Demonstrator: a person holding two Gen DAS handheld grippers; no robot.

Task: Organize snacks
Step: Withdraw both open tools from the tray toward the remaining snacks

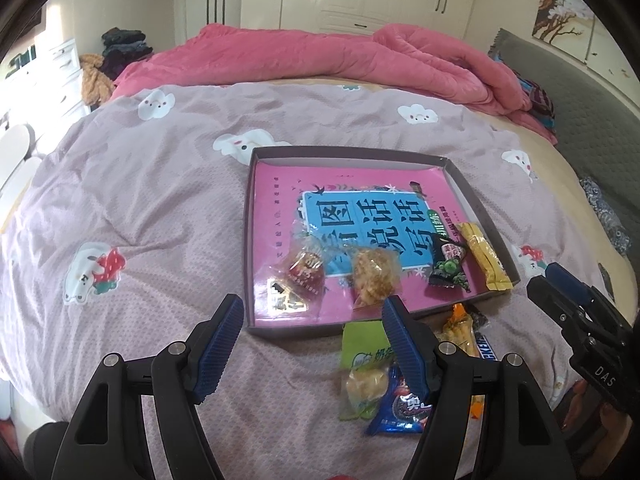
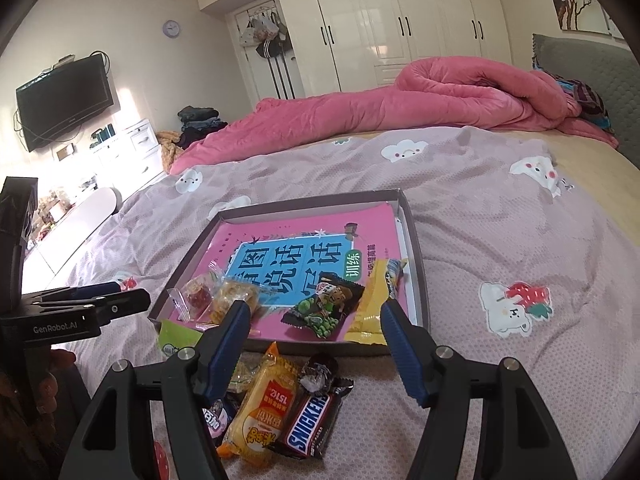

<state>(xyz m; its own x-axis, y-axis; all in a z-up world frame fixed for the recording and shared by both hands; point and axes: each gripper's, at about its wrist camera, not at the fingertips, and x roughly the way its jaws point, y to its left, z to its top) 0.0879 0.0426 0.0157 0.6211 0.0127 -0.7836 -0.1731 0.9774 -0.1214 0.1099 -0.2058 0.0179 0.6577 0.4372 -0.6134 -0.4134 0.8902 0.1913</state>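
A shallow cardboard box (image 1: 253, 240) lies on the bed with a pink book in it. On the book lie a red candy (image 1: 305, 272), a golden crisp snack (image 1: 372, 276), a black-green pea packet (image 1: 448, 266) and a yellow packet (image 1: 486, 258). Loose snacks lie in front of the box: a green packet (image 1: 360, 344), a blue Oreo packet (image 1: 400, 412), an orange-yellow packet (image 2: 264, 404) and a Snickers bar (image 2: 310, 424). My left gripper (image 1: 313, 302) hovers open over the box's near edge. My right gripper (image 2: 314, 306) is open above the loose pile, holding nothing.
The bed wears a mauve sheet (image 1: 160, 220) with cloud prints. A rolled pink quilt (image 1: 360, 56) lies beyond the box, and a grey headboard (image 1: 580, 92) stands at the right. A hand holds the left gripper's body (image 2: 60, 326) at the right wrist view's left edge.
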